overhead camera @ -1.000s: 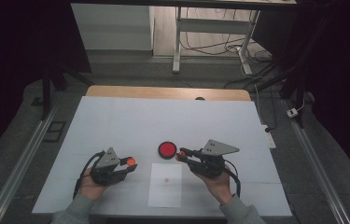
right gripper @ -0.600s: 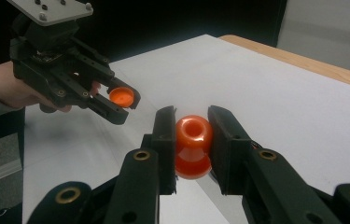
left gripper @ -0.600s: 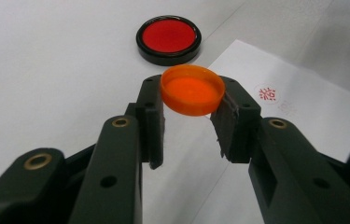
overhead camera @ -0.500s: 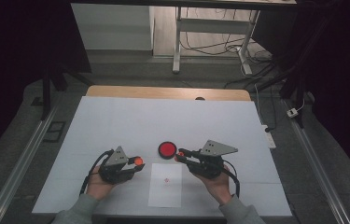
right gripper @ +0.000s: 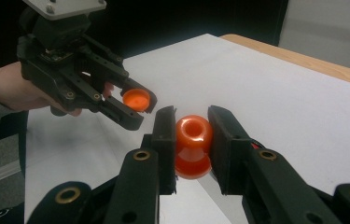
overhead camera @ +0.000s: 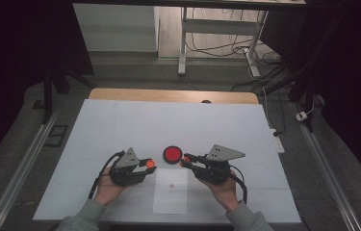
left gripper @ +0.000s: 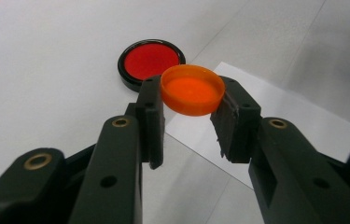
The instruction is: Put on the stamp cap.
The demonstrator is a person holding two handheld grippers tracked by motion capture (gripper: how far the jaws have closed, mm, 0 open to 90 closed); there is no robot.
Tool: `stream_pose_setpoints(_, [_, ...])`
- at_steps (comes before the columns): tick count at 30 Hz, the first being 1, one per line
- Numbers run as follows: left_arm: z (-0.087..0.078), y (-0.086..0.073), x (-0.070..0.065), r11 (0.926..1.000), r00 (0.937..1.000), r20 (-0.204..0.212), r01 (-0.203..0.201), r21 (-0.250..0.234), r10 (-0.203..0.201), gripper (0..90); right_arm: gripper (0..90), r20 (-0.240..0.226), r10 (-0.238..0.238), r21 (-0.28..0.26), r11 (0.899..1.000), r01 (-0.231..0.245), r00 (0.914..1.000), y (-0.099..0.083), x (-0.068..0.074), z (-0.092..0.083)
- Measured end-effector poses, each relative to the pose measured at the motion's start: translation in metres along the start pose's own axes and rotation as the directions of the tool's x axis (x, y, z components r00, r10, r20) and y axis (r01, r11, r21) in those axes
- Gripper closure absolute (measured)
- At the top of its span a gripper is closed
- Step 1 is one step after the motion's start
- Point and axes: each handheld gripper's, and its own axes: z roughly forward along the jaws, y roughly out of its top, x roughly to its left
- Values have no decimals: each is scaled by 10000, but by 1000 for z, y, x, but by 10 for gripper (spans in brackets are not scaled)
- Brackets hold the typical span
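Between the left gripper (overhead camera: pixel 145 165) and the right gripper (overhead camera: pixel 186 160) a narrow gap is lying open, and the red disc (overhead camera: pixel 172 154) is sitting just beyond it — the one low thing standing in the way there. The white paper sheet (overhead camera: pixel 170 192) is lying flat under that gap, blocking nothing. The white surface (overhead camera: pixel 178 122) is stretching bare toward its far wooden edge (overhead camera: pixel 168 95) and out to both sides — a gripper could be passing freely anywhere there.

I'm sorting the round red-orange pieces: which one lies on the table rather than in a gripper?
The red disc with the black rim; the orange cap and the orange bottle are each clamped between fingers.
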Motion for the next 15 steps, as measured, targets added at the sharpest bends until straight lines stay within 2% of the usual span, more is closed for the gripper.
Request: stream_pose_setpoints(15, [15,8,-12,9996,9990,365,-268,125,263,644,722,-241,90,154,9998,-87,9997,-1,0,3])
